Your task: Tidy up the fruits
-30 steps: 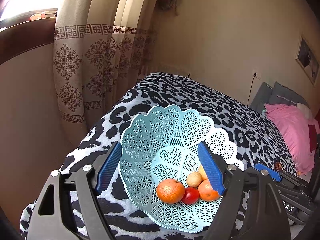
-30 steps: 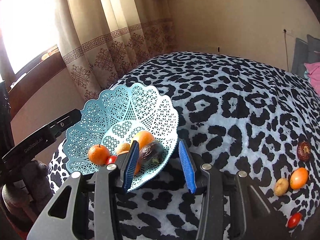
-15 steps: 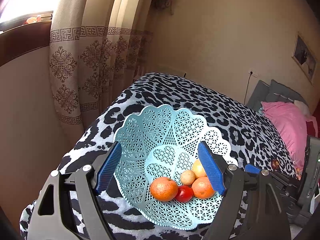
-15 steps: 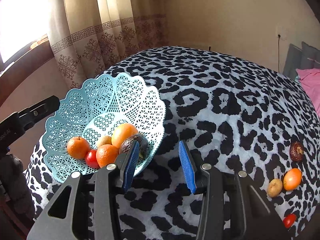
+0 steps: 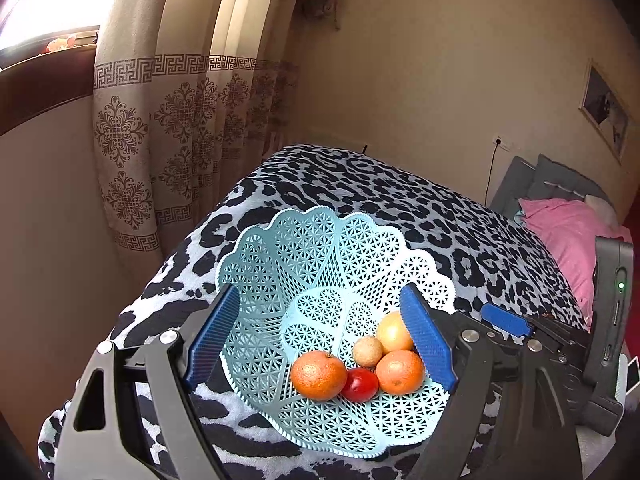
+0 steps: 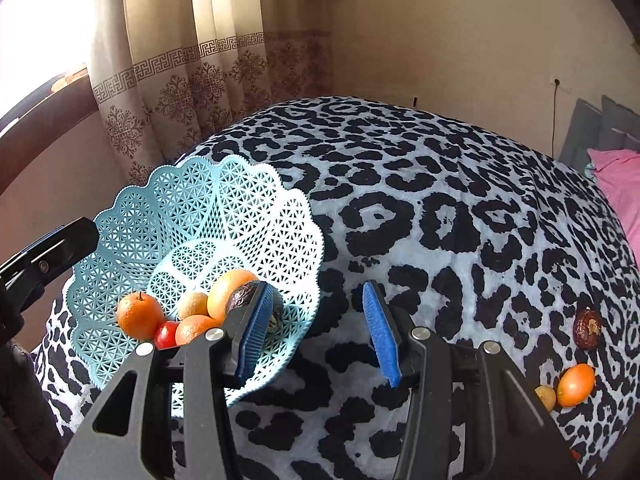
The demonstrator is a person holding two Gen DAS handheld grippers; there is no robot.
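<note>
Tipping is the main risk: the basket [image 6: 192, 216] leans on the soft blanket [image 6: 460, 200], its fruit is heaped at the low near side, and a push from a finger on the rim could likely roll it over or spill the fruit. The right gripper [image 6: 316, 330] is open wide and holds nothing; its left finger hangs over the near rim, in front of a dark fruit [image 6: 244, 294], and its right finger is outside, over the blanket. The left gripper [image 5: 320, 338] is also open and empty, and the basket shows between its fingers, with two oranges [image 5: 319, 375], a tomato [image 5: 360, 385] and two pale fruits low inside. More fruit lies well apart, to the right of the right gripper: an orange one [image 6: 576, 385], a small pale one [image 6: 546, 397] touching it, and a dark one [image 6: 587, 328] further back. Reaching for them may knock the rim.
</note>
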